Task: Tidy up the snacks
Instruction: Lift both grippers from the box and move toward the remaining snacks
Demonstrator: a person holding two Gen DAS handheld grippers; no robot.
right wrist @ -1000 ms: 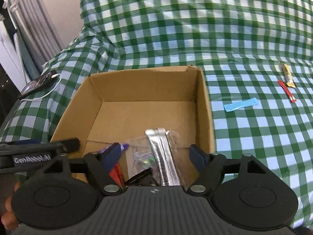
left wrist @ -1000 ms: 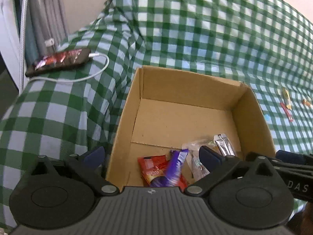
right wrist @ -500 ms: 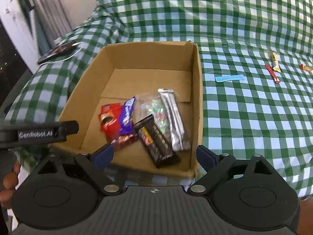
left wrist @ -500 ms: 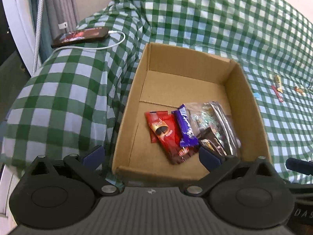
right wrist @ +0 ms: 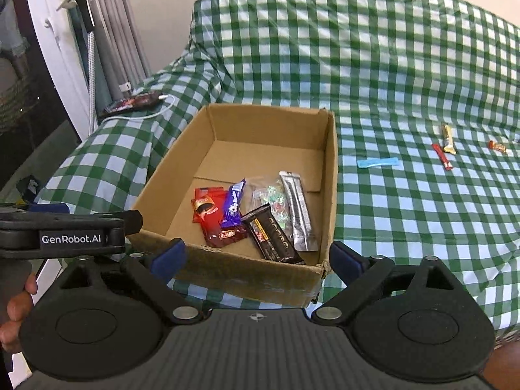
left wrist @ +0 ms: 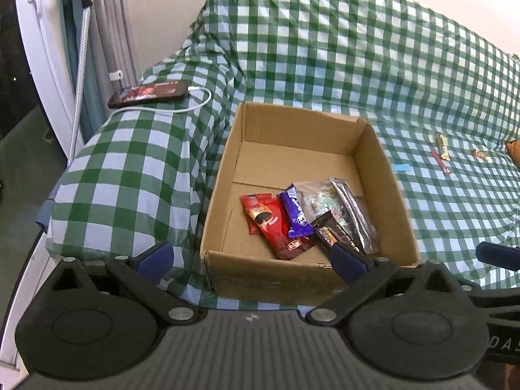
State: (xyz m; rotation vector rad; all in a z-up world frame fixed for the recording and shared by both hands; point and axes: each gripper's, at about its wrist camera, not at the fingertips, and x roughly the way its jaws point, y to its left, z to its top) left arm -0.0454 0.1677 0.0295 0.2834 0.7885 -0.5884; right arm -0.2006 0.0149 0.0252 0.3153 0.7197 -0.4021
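Observation:
An open cardboard box (left wrist: 224,175) (right wrist: 331,175) sits on a green checked cloth. Inside lie a red packet (left wrist: 269,224) (right wrist: 211,214), a purple bar (left wrist: 295,214) (right wrist: 234,206), a clear candy bag (left wrist: 320,200) (right wrist: 271,200), a dark bar (left wrist: 338,232) (right wrist: 273,234) and a silver stick (left wrist: 356,214) (right wrist: 297,209). My left gripper (left wrist: 252,261) is open and empty, just before the box's near wall. My right gripper (right wrist: 256,258) is open and empty, also before the near wall. Loose snacks lie to the right: a blue strip (right wrist: 377,162), a red stick (right wrist: 442,156), a gold bar (right wrist: 448,138).
A phone (left wrist: 149,93) (right wrist: 133,102) on a white cable lies on the cloth at the far left. A small orange sweet (right wrist: 497,146) lies far right. A white door frame (left wrist: 42,65) and grey curtain stand at the left. The left gripper's body (right wrist: 65,234) shows at left.
Both grippers have pulled back and up from inside the box to in front of its near wall. The snacks in the box lie still.

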